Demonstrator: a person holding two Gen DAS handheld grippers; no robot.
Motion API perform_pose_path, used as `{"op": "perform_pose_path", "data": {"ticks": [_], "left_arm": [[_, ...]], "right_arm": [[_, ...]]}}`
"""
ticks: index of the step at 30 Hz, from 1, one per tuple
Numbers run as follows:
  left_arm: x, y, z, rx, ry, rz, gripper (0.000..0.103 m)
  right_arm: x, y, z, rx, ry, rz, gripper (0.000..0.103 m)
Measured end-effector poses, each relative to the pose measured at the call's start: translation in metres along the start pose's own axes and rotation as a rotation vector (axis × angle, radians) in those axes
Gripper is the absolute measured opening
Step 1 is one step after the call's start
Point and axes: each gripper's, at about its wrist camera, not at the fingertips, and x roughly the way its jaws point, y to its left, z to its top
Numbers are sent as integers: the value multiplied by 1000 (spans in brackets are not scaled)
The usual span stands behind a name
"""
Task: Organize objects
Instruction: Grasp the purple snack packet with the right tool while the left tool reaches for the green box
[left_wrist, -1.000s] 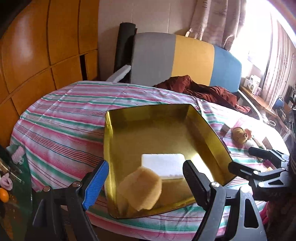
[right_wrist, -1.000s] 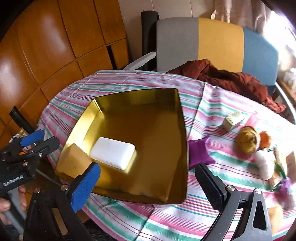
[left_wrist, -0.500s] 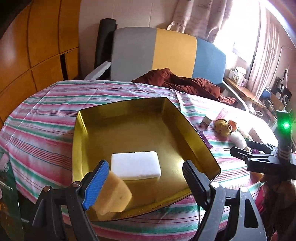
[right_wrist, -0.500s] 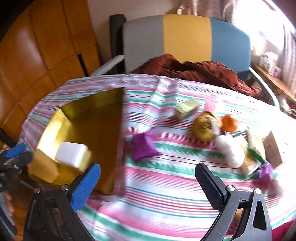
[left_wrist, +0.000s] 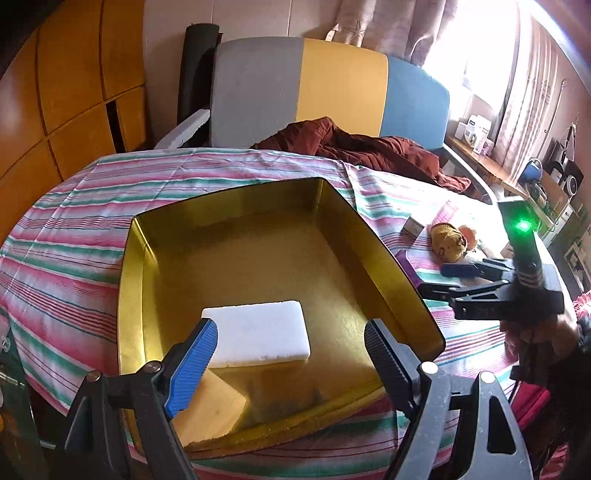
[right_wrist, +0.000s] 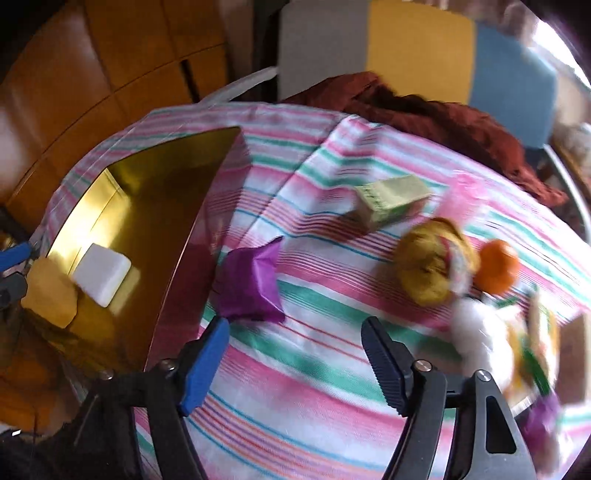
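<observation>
The right gripper (right_wrist: 293, 365) has swung off the square gold metal tray (right_wrist: 173, 177) and out over the pink-and-green striped tablecloth (right_wrist: 317, 373); its jaws have just been closing from wide to about half apart, with nothing between them, only cloth. The crumpled purple wrapper (right_wrist: 251, 286) lies at its eleven o'clock, just beside the tray's right wall, so my judgement is that this is the next thing to be gathered. The left gripper (left_wrist: 291, 354) hangs over the tray's near end with jaws apart and empty. Already in the tray are the white rectangular foam block (left_wrist: 258, 332) and, at its seven o'clock, the tan sponge wedge (left_wrist: 210, 410), tipped against the near rim. Open tray floor remains from ten to two o'clock. The green cardboard box (right_wrist: 391, 199), yellow yarn ball (right_wrist: 432, 262) and orange ball (right_wrist: 496, 267) crowd the right gripper's one to two o'clock, so room there is tight.
</observation>
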Motion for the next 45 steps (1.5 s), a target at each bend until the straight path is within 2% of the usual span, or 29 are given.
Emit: {"op": "perform_pose_path", "data": {"ticks": [14,15,16,17,21,24,30,32,36,39,45], "left_arm": [[26,-4,21,7,31,-10,83],[27,-6,25,14,30,-11,83],[27,-8,28,21,27,-12,83],[28,-12,32,35,21,-16,83],[29,-29,51,96,-2,-41,83],[36,-49,67,141,-7,-84,82],[73,-98,98,206,62,-176,82],[88,-117,108,225,88,-208,77],[117,-148,117,289,132,-195,69],[140,-172,123,370,152,-166,69],[176,-199,131,453,183,-154,67]], "right_arm": [[45,17,33,-232,74,146,70],[45,18,35,-239,78,156,61],[45,20,36,-247,83,154,41],[44,21,35,-256,86,148,40],[34,19,24,-253,90,154,38],[18,13,15,-237,74,111,38],[-6,-12,-11,-176,104,62,38],[-10,-16,-21,-155,109,64,38],[-17,-24,-33,-120,92,70,38],[-16,-27,-34,-112,83,75,38],[-15,-24,-36,-109,77,85,38]]}}
